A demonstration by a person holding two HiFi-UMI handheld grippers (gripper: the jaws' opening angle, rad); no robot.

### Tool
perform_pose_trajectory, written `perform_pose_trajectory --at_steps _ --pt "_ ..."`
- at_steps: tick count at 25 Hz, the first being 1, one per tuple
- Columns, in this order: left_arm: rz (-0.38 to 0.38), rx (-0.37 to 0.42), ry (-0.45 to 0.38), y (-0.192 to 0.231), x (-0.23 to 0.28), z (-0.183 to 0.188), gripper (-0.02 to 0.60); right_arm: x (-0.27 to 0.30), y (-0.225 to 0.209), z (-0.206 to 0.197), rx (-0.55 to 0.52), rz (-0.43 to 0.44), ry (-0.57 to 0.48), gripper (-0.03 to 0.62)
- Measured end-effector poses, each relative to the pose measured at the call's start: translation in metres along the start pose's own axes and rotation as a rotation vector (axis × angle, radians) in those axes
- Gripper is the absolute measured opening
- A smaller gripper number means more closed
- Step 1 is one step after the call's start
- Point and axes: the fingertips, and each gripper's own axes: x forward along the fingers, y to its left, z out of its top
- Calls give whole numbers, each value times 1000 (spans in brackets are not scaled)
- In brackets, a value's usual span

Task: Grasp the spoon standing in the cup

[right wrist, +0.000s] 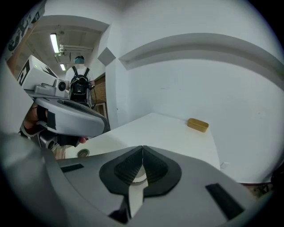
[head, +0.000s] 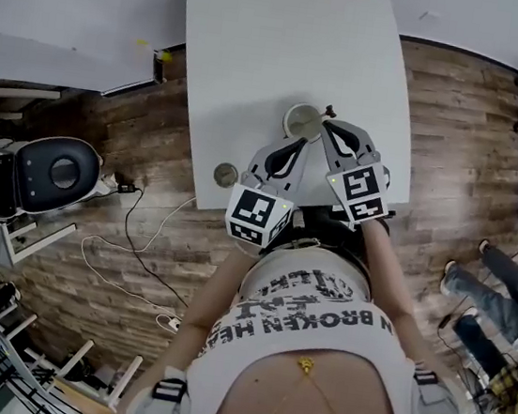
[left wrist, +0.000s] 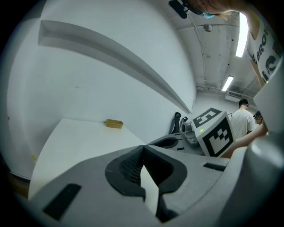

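A pale round cup [head: 302,120] stands near the front edge of the white table [head: 261,50]. A small dark tip [head: 328,111] shows at the cup's right rim; I cannot tell whether it is the spoon. My right gripper [head: 328,124] is just right of the cup and shut, with nothing between its pads [right wrist: 133,166]. A bit of white rim [right wrist: 139,178] shows below them. My left gripper [head: 301,144] hovers just in front of the cup, also shut and empty, its pads [left wrist: 131,165] meeting at the tip.
A round metal disc [head: 226,174] is set into the table at the front left. A small tan block [left wrist: 114,123] lies at the table's far end by the white wall. People stand to the right on the wood floor [head: 452,179].
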Motion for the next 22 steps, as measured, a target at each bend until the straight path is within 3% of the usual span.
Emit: perform_pose_trajectory --at_steps 12,20,22 --pt "13 -51 35 8 9 -17 -3 15 -10 -30 47 1 71 6" --pt "38 -90 33 11 3 -25 -2 16 -22 -34 136 0 29 9" --pt "47 -92 32 13 2 -25 -2 19 -28 -36 167 -1 28 77"
